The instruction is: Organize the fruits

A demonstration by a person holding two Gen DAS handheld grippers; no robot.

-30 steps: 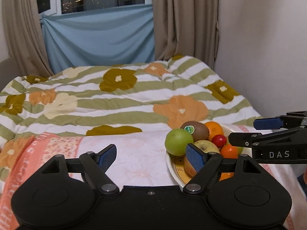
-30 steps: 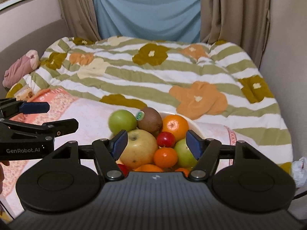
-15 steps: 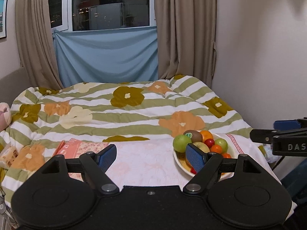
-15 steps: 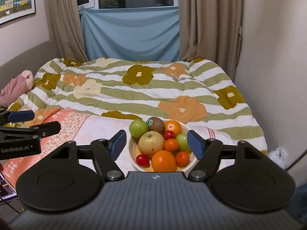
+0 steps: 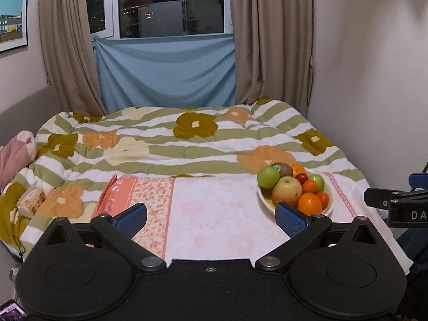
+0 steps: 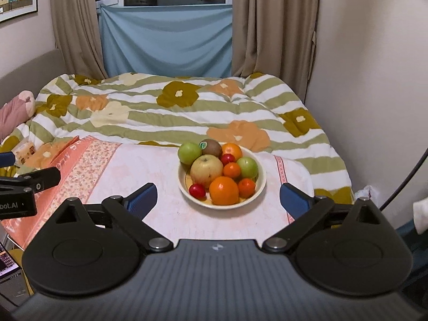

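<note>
Fruits (image 6: 224, 190) piled, lower ones hidden

Left gripper (image 5: 211, 218) held level, blue-padded fingers (image 5: 290, 220) spread wide and empty, right gripper (image 6: 218, 199) alongside it, level, its fingers (image 6: 294, 200) likewise wide apart, gripping nothing

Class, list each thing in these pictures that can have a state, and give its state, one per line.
left gripper: open, holding nothing
right gripper: open, holding nothing
bowl: upright on the pink cloth, full of fruit
kiwi: in the bowl, sticker on it
yellow apple: in the bowl
curtains: drawn apart
quilt: spread over the bed
</note>
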